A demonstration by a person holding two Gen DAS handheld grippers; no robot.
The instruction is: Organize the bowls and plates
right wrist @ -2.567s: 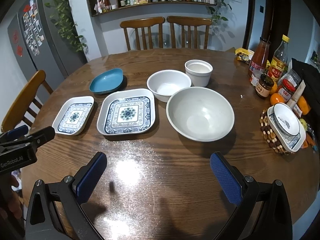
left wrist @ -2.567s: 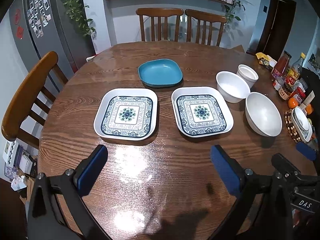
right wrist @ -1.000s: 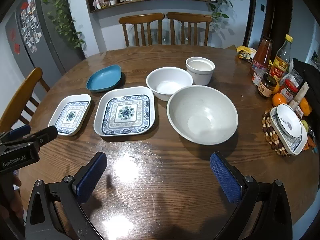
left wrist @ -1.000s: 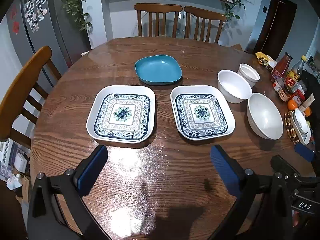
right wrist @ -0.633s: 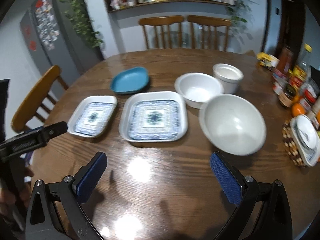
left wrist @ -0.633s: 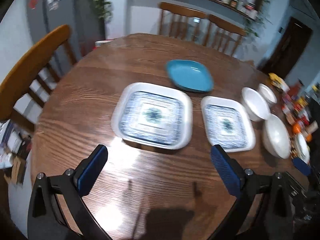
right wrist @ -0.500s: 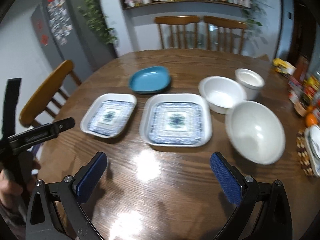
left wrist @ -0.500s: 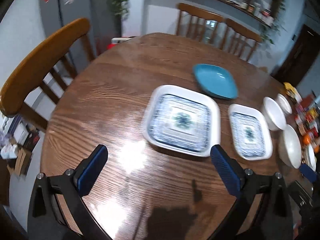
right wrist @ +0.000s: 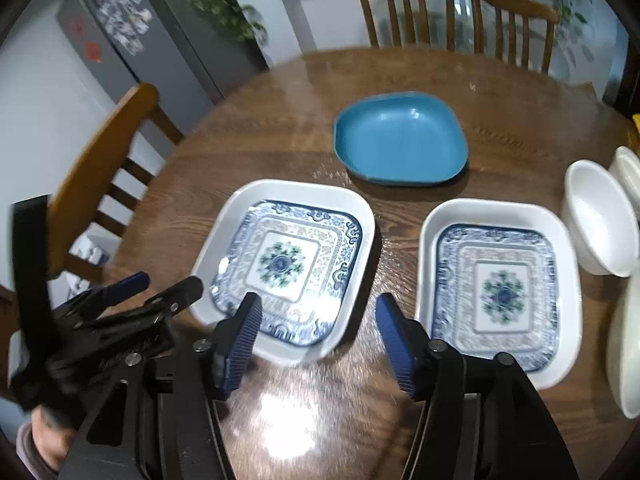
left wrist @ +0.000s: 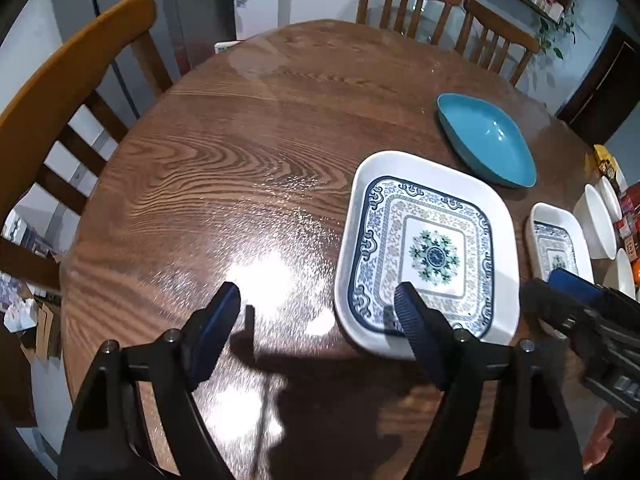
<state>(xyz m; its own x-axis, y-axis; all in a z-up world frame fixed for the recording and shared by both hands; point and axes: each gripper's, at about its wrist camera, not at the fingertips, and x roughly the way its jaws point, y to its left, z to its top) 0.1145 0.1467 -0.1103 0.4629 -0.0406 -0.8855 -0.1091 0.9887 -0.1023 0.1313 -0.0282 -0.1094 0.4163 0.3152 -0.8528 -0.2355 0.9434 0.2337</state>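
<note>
Closing both claws now, I am at the step of reaching for the left patterned plate (right wrist: 286,264), the first pick of the tidying as I judge it. The left claw (left wrist: 320,312) has its right finger over the near left rim of this plate and its left finger over the bare tabletop (left wrist: 224,152); the pads do not press yet, so nothing is gripped. The right claw (right wrist: 318,316) hangs above the near right corner of the same plate, its left finger over the rim, its right finger above the gap before the second patterned plate (right wrist: 500,292). It holds nothing too.

For the next move I think each claw must come lower, so that one pad goes under the raised rim and one above it, then pinch and lift level.

Both plates are square with round corners, glossy white, with a blue ornament inside; they look hard and slippery. Beyond the claws lies a blue dish (right wrist: 400,140), smooth and shallow. To the far right of the right claw stand white bowls (right wrist: 596,224), round and deep. The wood is polished, with strong glare.
</note>
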